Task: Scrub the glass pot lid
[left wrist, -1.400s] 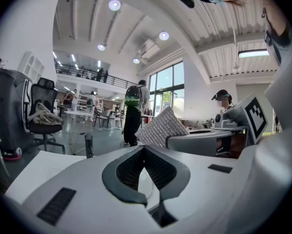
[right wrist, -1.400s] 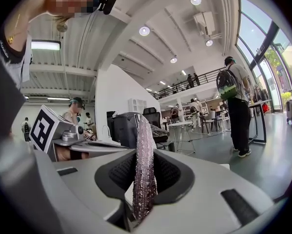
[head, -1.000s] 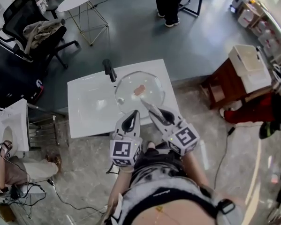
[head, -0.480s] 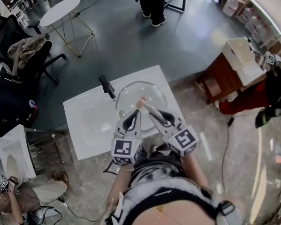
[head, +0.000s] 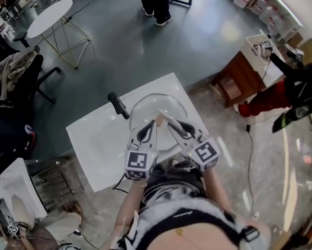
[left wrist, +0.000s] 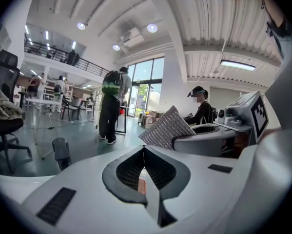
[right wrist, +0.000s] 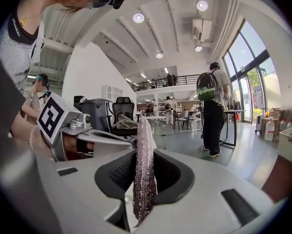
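A round glass pot lid (head: 163,103) lies on a small white table (head: 93,139), with a brownish knob (head: 158,120) at its middle. My left gripper (head: 151,126) hangs over the lid's near half, shut with nothing between its jaws (left wrist: 144,150); the knob (left wrist: 141,185) shows below them. My right gripper (head: 164,120) is just to its right, shut on a silver mesh scrub cloth (right wrist: 143,165) that stands up out of the jaws. That cloth (left wrist: 164,128) also shows in the left gripper view. Both tips are close to the knob; whether they touch is unclear.
A black handle-like object (head: 118,105) stands on the table just left of the lid. A wooden cabinet (head: 239,79) and a person in red (head: 273,100) are to the right. A cable (head: 249,145) runs across the floor. Office chairs (head: 15,72) stand at the left.
Both grippers have moved forward over the lid; their tips, which were at its near rim, are now by the knob. The head view has shifted, so the table sits lower in frame.
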